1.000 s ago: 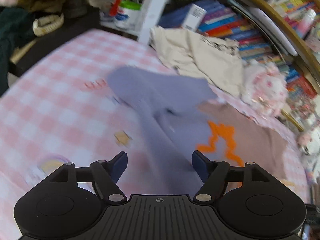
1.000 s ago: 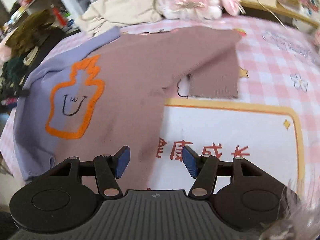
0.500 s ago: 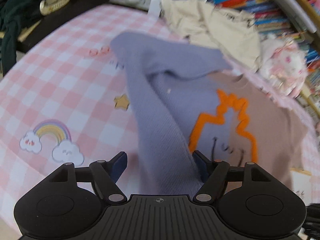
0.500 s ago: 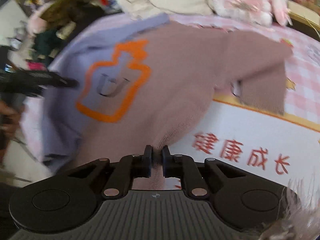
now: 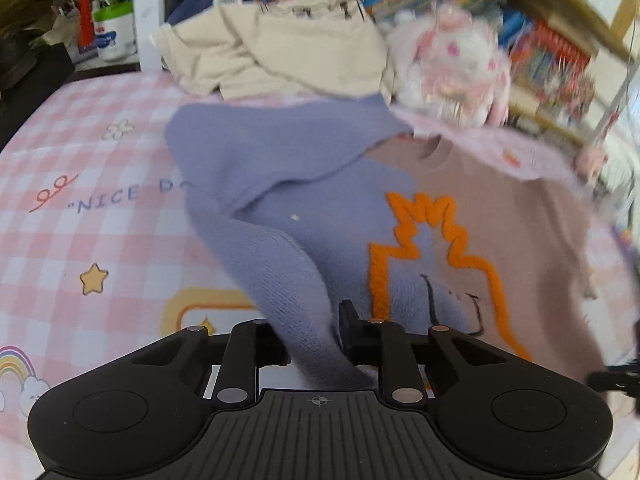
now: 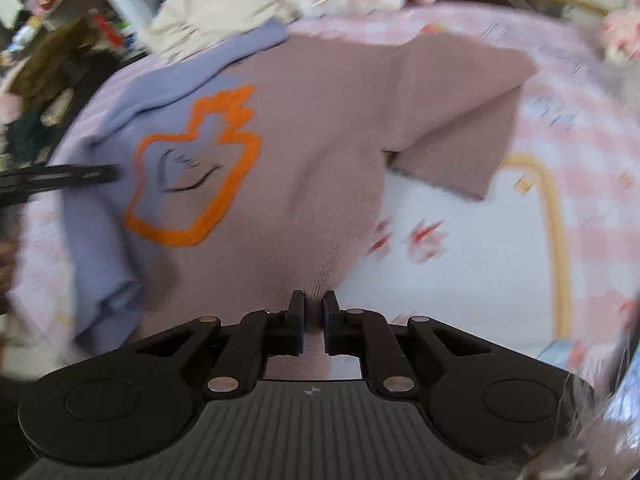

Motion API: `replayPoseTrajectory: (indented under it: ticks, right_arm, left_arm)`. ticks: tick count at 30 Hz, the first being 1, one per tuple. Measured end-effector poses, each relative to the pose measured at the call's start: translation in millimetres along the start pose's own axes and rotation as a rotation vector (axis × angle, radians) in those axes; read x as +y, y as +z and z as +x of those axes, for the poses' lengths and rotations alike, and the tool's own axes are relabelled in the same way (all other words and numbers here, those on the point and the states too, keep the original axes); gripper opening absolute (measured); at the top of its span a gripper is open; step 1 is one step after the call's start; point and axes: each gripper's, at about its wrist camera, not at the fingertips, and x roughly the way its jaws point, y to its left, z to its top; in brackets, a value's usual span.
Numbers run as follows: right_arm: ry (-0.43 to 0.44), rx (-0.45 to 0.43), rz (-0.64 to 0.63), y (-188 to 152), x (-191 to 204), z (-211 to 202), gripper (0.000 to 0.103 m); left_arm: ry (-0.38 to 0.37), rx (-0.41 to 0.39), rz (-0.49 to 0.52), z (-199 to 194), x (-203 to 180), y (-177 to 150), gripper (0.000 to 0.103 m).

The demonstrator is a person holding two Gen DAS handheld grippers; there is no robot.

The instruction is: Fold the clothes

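Observation:
A two-tone sweater (image 5: 332, 208) lies spread on the pink checked cloth (image 5: 80, 152), lilac on one half and dusty brown on the other, with an orange outlined figure on the chest. My left gripper (image 5: 312, 340) is shut on the lilac hem, which rises in a ridge between its fingers. In the right wrist view the same sweater (image 6: 320, 120) shows its brown half, one brown sleeve folded back at the right. My right gripper (image 6: 313, 320) is shut on the brown hem. The left gripper (image 6: 60, 178) shows as a dark bar at that view's left edge.
A cream garment (image 5: 280, 52) is heaped at the far side of the table beside a pink-and-white plush toy (image 5: 452, 68). Bookshelves (image 5: 540, 40) stand behind. A white jar with a green lid (image 5: 114, 32) and dark clutter sit at the far left.
My left gripper has shut on the lilac hem and raised it. My right gripper shut on the brown hem half a second ago and still holds it; both views are blurred by motion.

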Motion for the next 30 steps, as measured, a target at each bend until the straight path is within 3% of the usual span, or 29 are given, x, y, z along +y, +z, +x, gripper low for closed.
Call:
replayPoseTrajectory:
  ticks: [4, 6, 10, 14, 16, 20, 23, 30]
  right_arm:
    - [-0.064, -0.143, 0.061, 21.9, -3.7, -5.6, 0.009]
    - [-0.050, -0.148, 0.041, 28.1, 1.4, -2.4, 0.009]
    - [-0.073, -0.071, -0.007, 18.1, 4.8, 18.5, 0.015]
    - [-0.079, -0.060, -0.002, 3.0, -0.2, 24.8, 0.021]
    - [-0.082, -0.057, -0.025, 1.2, 1.8, 25.4, 0.021]
    - [-0.074, -0.057, -0.063, -3.1, 4.2, 24.7, 0.029]
    - [-0.076, -0.068, -0.113, -7.8, 10.8, 25.6, 0.036]
    - [-0.051, -0.051, -0.225, -11.3, 20.0, 28.9, 0.053]
  left_arm:
    - [0.050, -0.017, -0.055, -10.7, 22.3, -1.6, 0.026]
    - [0.098, -0.005, -0.119, -11.8, 36.7, -6.2, 0.026]
    - [0.046, -0.048, -0.218, -25.7, 43.5, -19.5, 0.033]
    - [0.009, -0.070, -0.179, -29.7, 19.4, -25.5, 0.062]
    - [0.022, -0.056, -0.129, -25.0, 5.5, -25.7, 0.068]
    - [0.100, -0.036, -0.068, -17.0, -11.7, -24.5, 0.069]
    - [0.114, -0.048, -0.049, -17.2, -15.8, -27.5, 0.073]
    - [0.194, 0.021, -0.085, -7.8, -20.9, -42.5, 0.073]
